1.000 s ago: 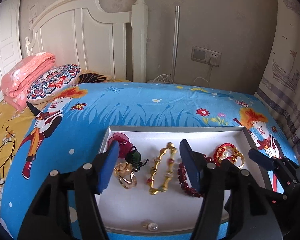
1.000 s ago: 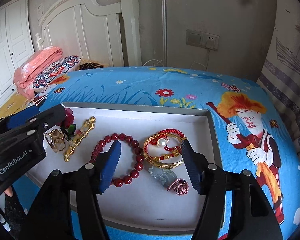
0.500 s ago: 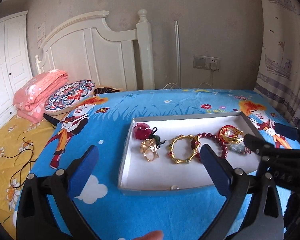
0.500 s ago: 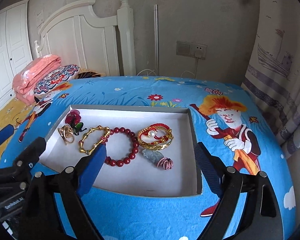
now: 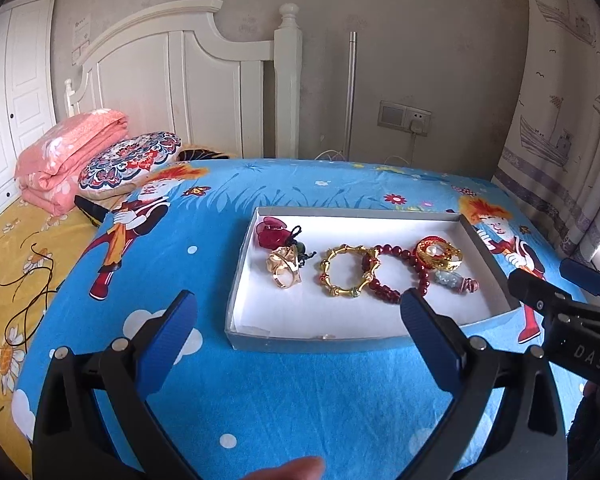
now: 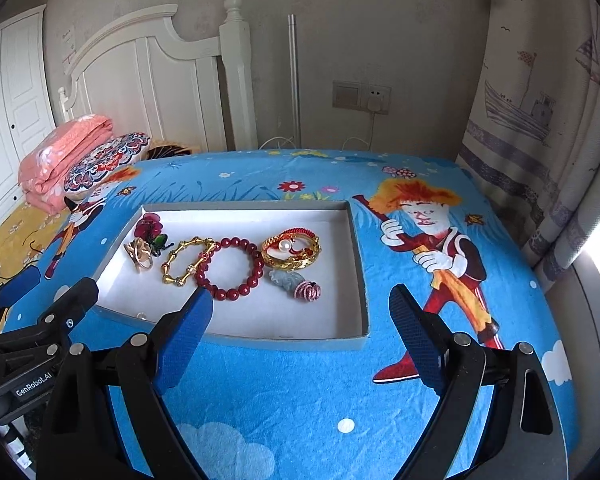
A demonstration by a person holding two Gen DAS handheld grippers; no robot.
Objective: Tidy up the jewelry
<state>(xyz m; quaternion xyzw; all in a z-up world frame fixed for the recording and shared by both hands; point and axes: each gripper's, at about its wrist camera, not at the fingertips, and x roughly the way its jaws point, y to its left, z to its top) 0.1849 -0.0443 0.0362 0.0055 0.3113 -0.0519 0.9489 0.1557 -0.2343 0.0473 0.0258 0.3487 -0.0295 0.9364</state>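
Note:
A shallow white box (image 5: 244,256) (image 6: 360,264) lies on the blue cartoon bedspread. In it, left to right: a red flower piece (image 5: 271,234) (image 6: 148,227), a gold ring (image 5: 285,269) (image 6: 140,256), a gold bamboo bangle (image 5: 350,270) (image 6: 188,259), a dark red bead bracelet (image 5: 396,276) (image 6: 230,266), a gold and red bangle with a pearl (image 5: 438,254) (image 6: 292,250), and a jade pendant (image 5: 454,280) (image 6: 296,282). A small pearl (image 5: 326,336) (image 6: 141,315) lies at the front wall. My left gripper (image 5: 298,332) and right gripper (image 6: 302,324) are open, empty, held short of the box.
A white headboard (image 5: 188,76), a pink folded quilt (image 5: 68,160) and a patterned pillow (image 5: 134,158) lie at the back left. A curtain (image 6: 540,128) hangs at the right. A wall socket with a plug (image 6: 362,98) is behind the bed.
Both grippers have pulled back and up from the box and opened wider. The jewelry has stayed in place.

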